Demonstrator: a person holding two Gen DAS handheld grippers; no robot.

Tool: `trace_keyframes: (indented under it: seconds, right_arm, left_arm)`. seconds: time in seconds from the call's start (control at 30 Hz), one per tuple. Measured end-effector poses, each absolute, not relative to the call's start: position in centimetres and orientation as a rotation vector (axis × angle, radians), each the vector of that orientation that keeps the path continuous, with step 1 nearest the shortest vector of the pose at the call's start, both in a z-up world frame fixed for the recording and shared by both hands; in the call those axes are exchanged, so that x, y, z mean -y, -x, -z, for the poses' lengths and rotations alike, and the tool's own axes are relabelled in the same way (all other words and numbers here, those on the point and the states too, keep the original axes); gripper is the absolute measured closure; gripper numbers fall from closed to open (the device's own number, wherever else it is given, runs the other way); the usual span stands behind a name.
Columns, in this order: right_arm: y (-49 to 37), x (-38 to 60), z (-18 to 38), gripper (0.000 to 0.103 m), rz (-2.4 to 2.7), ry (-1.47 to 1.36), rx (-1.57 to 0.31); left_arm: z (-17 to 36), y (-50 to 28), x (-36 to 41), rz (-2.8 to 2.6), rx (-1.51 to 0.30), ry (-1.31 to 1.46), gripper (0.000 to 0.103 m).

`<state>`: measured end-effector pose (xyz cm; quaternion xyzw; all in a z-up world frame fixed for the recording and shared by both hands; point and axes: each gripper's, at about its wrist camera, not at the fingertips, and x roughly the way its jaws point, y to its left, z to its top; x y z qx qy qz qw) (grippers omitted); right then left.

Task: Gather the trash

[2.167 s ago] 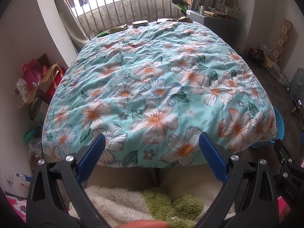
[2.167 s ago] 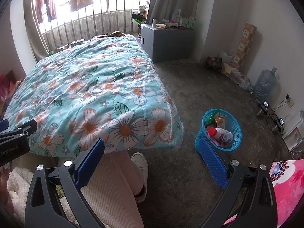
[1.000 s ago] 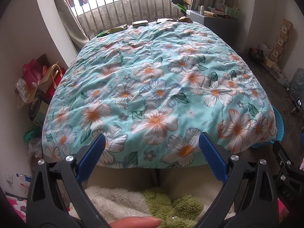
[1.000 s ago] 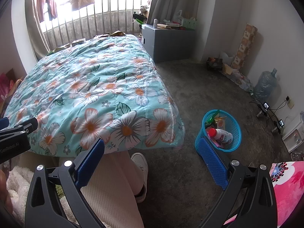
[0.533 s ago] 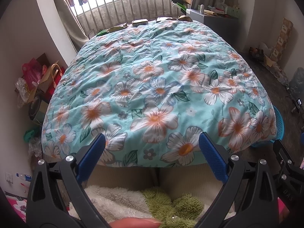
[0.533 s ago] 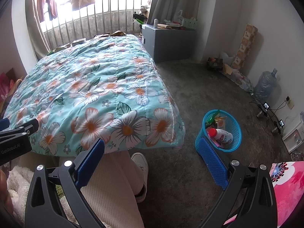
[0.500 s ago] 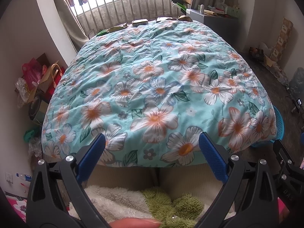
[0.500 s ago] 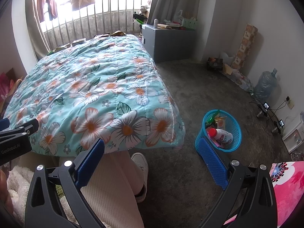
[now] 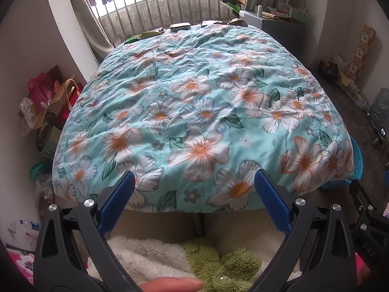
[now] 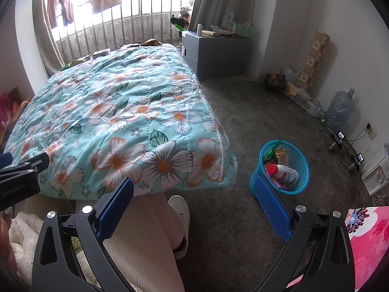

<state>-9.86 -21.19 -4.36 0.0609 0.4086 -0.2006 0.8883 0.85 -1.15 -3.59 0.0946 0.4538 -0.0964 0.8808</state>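
A blue mesh trash basket point(image 10: 299, 168) stands on the floor right of the bed, holding a white bottle with a red cap point(image 10: 283, 171) and wrappers. Only its rim point(image 9: 357, 168) shows in the left wrist view. Several wrappers point(image 9: 180, 26) lie along the far edge of the floral quilt point(image 9: 201, 112) by the window bars, also visible as wrappers point(image 10: 101, 53) in the right wrist view. My left gripper point(image 9: 194, 194) is open over the bed's near edge, nothing between its fingers. My right gripper point(image 10: 194, 199) is open above the floor, its right finger beside the basket.
A person's cream trouser leg and white shoe point(image 10: 180, 210) stand at the bed's foot. Bags point(image 9: 46, 97) pile up left of the bed. A grey cabinet point(image 10: 216, 53), a water jug point(image 10: 340, 108), floor clutter and cables point(image 10: 345, 141) line the right wall.
Almost nothing has moved; both grippers stay open and hover in place with only slight drift.
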Motion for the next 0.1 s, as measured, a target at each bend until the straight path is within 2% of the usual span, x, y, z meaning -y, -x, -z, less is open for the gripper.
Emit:
trace_keyframes:
  seconds: [0.1]
  right_arm:
    - [9.85,21.16,4.41,0.006,0.416,-0.126,-0.848]
  left_arm:
    - [3.58,-0.9,1.09,0.201,-0.941,-0.2,0.009]
